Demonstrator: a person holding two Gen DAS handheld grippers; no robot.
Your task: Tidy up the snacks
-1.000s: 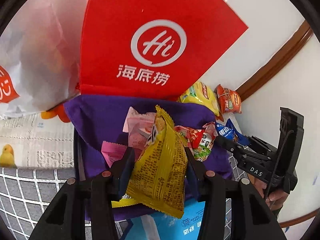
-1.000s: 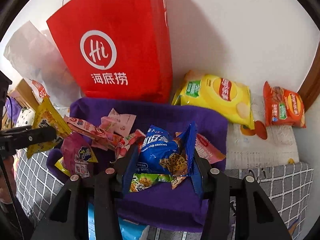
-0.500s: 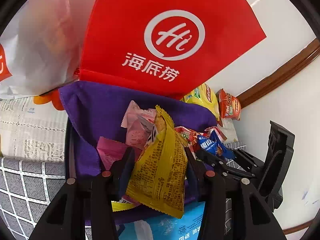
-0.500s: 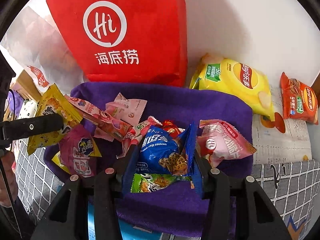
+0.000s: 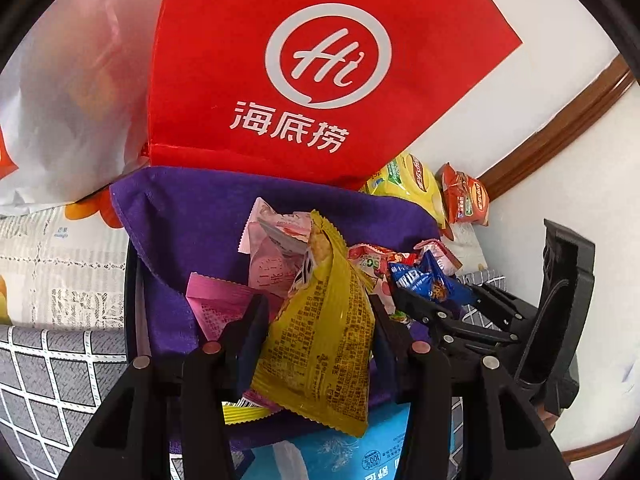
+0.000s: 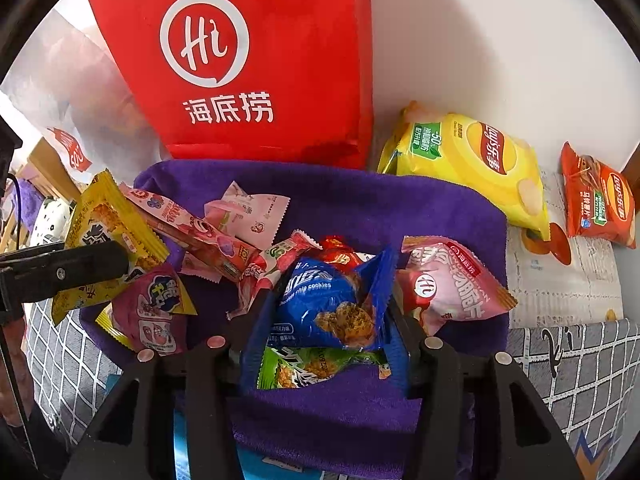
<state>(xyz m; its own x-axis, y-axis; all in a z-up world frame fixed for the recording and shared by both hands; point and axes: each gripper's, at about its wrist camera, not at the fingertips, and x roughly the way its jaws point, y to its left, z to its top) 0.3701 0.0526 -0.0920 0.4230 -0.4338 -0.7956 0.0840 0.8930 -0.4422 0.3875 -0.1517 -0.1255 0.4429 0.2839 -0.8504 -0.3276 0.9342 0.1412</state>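
Observation:
A purple cloth [image 6: 360, 200] holds a pile of small snack packets. My left gripper [image 5: 316, 308] is shut on a yellow packet [image 5: 320, 340], held upright above the cloth's near left part. From the right wrist that packet [image 6: 108, 232] shows at the left edge in the left gripper [image 6: 92, 268]. My right gripper [image 6: 326, 312] is low over the pile and its jaws are opening. A blue chocolate-chip cookie packet [image 6: 320, 300] is still between them, resting on a green packet [image 6: 304, 368]. From the left wrist the right gripper [image 5: 440, 300] and the blue packet [image 5: 420, 280] show at the right.
A red bag [image 6: 248, 60] stands against the wall behind the cloth, a white plastic bag [image 5: 68, 92] to its left. A yellow chips bag [image 6: 472, 160] and an orange-red chips bag [image 6: 596, 204] lie at the right. Pink packets [image 6: 448, 284] fill the cloth. A light blue pack [image 5: 340, 452] lies nearest.
My right gripper came down onto the pile with the blue packet and its jaws have widened a little. The left gripper still grips the yellow packet and has hardly moved.

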